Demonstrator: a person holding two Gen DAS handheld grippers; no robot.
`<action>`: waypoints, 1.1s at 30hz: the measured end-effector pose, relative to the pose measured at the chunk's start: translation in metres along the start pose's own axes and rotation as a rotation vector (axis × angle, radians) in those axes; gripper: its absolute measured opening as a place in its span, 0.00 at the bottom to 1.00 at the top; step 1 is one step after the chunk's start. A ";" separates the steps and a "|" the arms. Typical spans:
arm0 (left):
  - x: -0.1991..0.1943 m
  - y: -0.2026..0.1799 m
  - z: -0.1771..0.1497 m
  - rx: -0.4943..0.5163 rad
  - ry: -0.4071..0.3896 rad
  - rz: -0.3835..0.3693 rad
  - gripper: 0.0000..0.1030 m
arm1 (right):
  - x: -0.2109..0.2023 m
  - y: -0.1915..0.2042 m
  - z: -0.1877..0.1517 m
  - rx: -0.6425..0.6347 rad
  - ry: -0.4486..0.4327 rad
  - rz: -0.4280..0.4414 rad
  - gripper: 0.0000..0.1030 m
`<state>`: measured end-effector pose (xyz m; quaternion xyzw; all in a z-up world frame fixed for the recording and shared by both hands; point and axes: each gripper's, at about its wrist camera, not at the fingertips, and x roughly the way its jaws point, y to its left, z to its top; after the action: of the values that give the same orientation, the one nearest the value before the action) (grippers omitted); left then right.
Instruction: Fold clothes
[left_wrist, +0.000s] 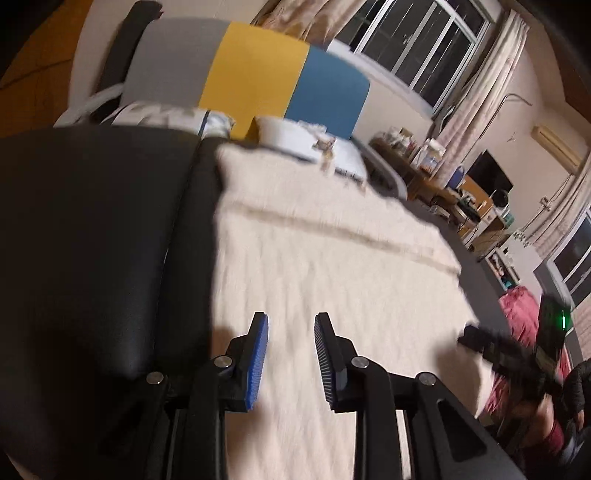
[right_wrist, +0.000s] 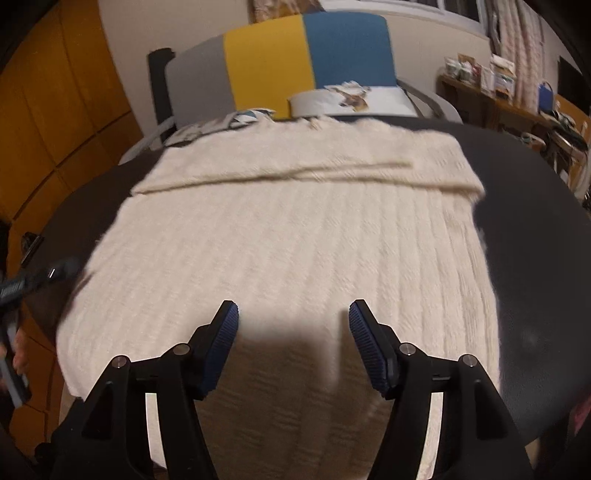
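Note:
A cream knitted garment lies spread flat on a black tabletop, with a fold line across its far part. My left gripper hovers open over its near left part, nothing between the blue pads. In the right wrist view the same cream garment fills the middle, and my right gripper stands wide open above its near edge, holding nothing. The right gripper also shows blurred at the garment's right edge in the left wrist view. The left gripper appears at the left edge of the right wrist view.
A grey, yellow and blue headboard and printed pillows lie beyond the table. A cluttered wooden shelf runs along the right. Orange wardrobe doors stand at the left. A person's red clothing is at the right.

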<state>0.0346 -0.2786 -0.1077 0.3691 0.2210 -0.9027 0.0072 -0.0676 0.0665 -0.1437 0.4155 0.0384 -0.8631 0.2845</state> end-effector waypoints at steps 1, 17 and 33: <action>0.008 0.000 0.017 0.009 -0.005 -0.006 0.25 | 0.000 0.005 0.004 -0.018 -0.002 0.010 0.64; 0.086 0.035 0.071 0.051 0.145 0.086 0.25 | 0.032 0.025 0.019 -0.073 0.070 0.014 0.64; 0.040 0.005 0.007 -0.010 0.108 0.024 0.25 | 0.025 0.052 0.005 -0.139 0.101 -0.026 0.70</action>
<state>0.0023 -0.2801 -0.1323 0.4197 0.2210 -0.8803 0.0080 -0.0564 0.0097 -0.1504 0.4370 0.1178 -0.8400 0.2992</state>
